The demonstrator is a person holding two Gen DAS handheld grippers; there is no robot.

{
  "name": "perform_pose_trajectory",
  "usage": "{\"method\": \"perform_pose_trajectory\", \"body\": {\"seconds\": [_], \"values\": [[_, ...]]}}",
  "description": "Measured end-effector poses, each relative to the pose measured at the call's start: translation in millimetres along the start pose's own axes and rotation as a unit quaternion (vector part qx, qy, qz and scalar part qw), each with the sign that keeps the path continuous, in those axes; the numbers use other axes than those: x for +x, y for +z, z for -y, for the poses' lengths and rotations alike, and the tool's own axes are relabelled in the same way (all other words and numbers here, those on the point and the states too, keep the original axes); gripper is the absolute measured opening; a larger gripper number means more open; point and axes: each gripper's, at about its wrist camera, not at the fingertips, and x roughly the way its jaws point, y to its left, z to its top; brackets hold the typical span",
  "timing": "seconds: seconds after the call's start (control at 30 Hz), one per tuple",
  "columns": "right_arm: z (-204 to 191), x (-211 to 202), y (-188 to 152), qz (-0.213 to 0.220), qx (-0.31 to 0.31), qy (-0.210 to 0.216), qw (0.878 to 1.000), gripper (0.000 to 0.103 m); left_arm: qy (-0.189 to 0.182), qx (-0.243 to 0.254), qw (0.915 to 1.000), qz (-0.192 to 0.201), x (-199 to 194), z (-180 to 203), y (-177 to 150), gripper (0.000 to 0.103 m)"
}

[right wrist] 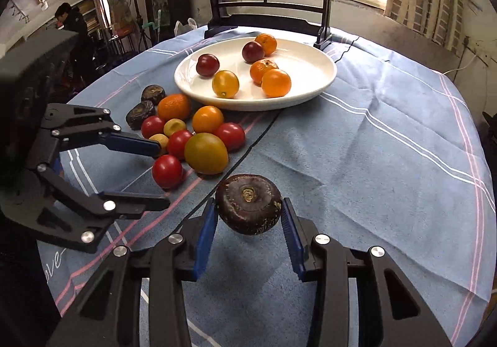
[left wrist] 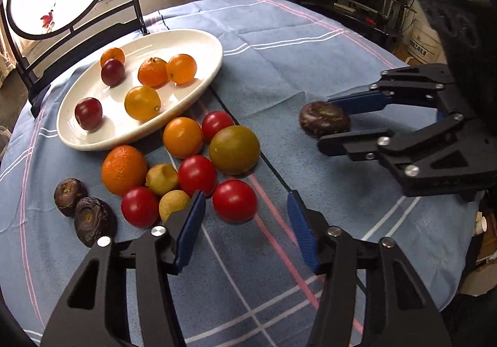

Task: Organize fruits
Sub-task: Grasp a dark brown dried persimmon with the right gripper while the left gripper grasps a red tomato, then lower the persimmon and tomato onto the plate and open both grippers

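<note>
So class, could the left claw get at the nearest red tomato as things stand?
Probably yes. The left claw is open and empty, the red tomato lies just ahead of its fingertips, and only bare tablecloth is between them.

1. A plate (right wrist: 316, 89) sits on the tablecloth (right wrist: 372, 160), with a round screen stand (right wrist: 267, 9) behind it.
2. Six fruits lie in the plate.
3. A loose fruit cluster (right wrist: 186, 135) lies before the plate, to its left.
4. A passion fruit (right wrist: 248, 204) sits between the right gripper's (right wrist: 248, 219) pads, nearest.
</note>
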Motion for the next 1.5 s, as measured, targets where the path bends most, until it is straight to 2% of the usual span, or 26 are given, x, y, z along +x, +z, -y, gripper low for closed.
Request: {"method": "perform_pose_trajectory", "body": {"seconds": [0.1,0.17,0.2,0.3,0.43,0.6,0.7,0.87,1.03,1.17,1.5], "values": [[2.7,-2.5,-2.9,0.002,0.000,-0.001,1.000,0.042,-0.003,-0.011,0.9999,-0.009,9.1,-2.4,2.2,0.041],[4.3,-1.3,-3.1,0.001,0.002,0.001,1.000,0.042,0.003,-0.009,0.9999,-0.007,10.6,-2.0,3.0,0.031],[4.7,0.0,-2.3,0.001,0.002,0.001,1.000,0.042,0.003,-0.008,0.9999,-0.006,10.5,-2.5,2.9,0.030],[4.1,-0.1,-1.8,0.002,0.003,0.004,1.000,0.042,-0.006,-0.004,1.0000,-0.004,4.5,-4.4,-0.2,0.029],[-0.7,-5.3,2.4,0.008,-0.003,0.007,1.000,0.042,-0.010,-0.007,0.9997,0.019,-14.8,-14.2,0.0,0.029],[-7.9,-13.2,25.9,0.029,-0.018,0.006,0.999,0.042,0.014,-0.031,0.9973,0.064,-43.6,-47.4,18.5,0.029],[-11.3,-20.0,49.0,0.053,-0.028,0.004,0.998,0.042,0.042,-0.046,0.9939,0.091,-58.0,-72.0,33.6,0.029],[-13.4,-24.5,89.9,0.093,-0.035,0.005,0.995,0.042,0.078,-0.076,0.9878,0.111,-62.5,-109.7,62.6,0.029],[-9.0,-8.2,129.6,0.108,-0.024,0.004,0.994,0.042,0.105,-0.097,0.9839,0.108,-43.8,-136.3,89.6,0.029],[-4.6,12.8,154.6,0.110,-0.009,0.006,0.994,0.042,0.110,-0.103,0.9840,0.095,-22.0,-146.5,102.2,0.029],[17.0,68.7,182.9,0.076,0.024,-0.005,0.997,0.042,0.124,-0.106,0.9849,0.059,21.6,-162.8,113.0,0.029]]}}
